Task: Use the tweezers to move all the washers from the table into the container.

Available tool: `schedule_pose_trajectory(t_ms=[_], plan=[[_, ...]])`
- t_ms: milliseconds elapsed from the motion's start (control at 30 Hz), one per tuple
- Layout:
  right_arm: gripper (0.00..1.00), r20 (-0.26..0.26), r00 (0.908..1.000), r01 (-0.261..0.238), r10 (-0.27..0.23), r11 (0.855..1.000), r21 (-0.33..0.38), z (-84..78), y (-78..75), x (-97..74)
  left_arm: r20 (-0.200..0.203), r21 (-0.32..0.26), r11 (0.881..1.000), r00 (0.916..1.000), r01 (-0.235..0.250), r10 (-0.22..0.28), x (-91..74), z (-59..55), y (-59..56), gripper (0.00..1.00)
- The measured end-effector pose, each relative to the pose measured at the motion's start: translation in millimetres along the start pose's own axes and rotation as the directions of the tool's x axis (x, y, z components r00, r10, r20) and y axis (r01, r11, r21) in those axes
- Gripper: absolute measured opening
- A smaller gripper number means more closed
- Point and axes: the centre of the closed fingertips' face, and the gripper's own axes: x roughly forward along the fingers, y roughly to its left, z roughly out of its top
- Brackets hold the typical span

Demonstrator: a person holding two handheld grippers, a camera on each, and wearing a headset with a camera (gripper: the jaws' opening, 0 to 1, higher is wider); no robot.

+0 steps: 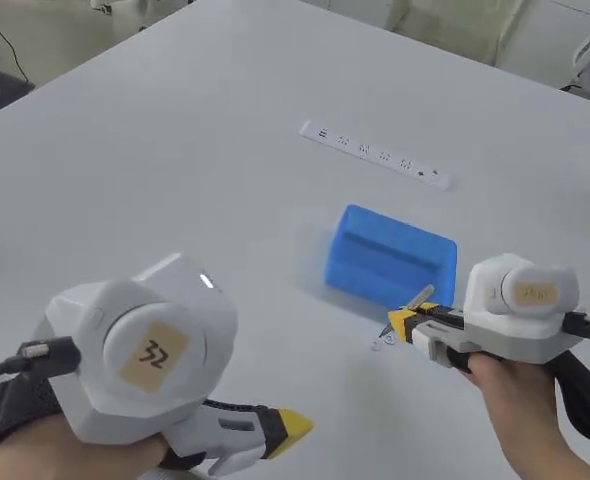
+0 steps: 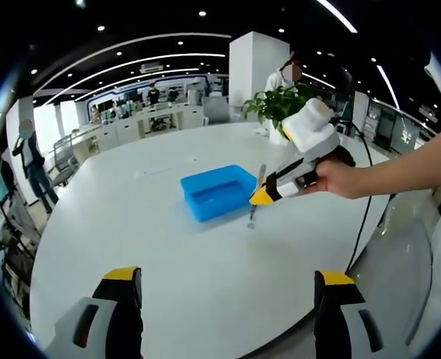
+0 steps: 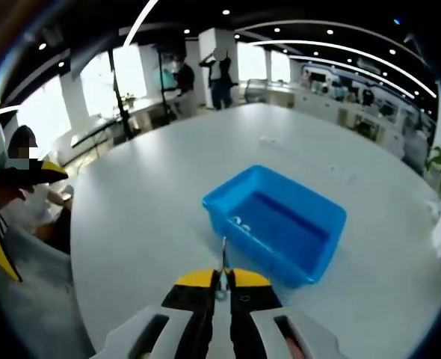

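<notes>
The container point(image 1: 390, 262) sits on the table point(image 1: 175, 150), power strip point(image 1: 375, 155) behind it (2 washers point(image 3: 240, 221) inside).

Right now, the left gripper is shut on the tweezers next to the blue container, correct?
No: the right gripper is shut on the tweezers next to the blue container, as the right gripper view shows. The left gripper is open.
</notes>
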Motion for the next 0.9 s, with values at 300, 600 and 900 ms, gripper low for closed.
schedule_pose_trajectory(t_ms=[300, 600, 900], plan=[[0.03, -0.022, 0.9998, -0.003, 0.003, 1.000, 0.005, -8.4, 0.4, 4.8, -0.011, 0.007, 1.000, 0.9999, 0.005, -0.005, 0.9, -2.1, -0.5, 0.99], [0.03, -0.027, 0.9996, 0.002, -0.002, 1.000, -0.008, -10.0, -2.4, 8.6, -0.014, -0.004, 1.000, 0.9999, 0.002, -0.002, 0.9, -4.1, -1.1, 0.99], [0.03, -0.024, 0.9997, 0.000, 0.000, 1.000, -0.004, -10.3, -2.6, 11.1, -0.017, -0.011, 1.000, 0.9998, -0.007, 0.007, 0.2, -5.6, 0.7, 0.99]])
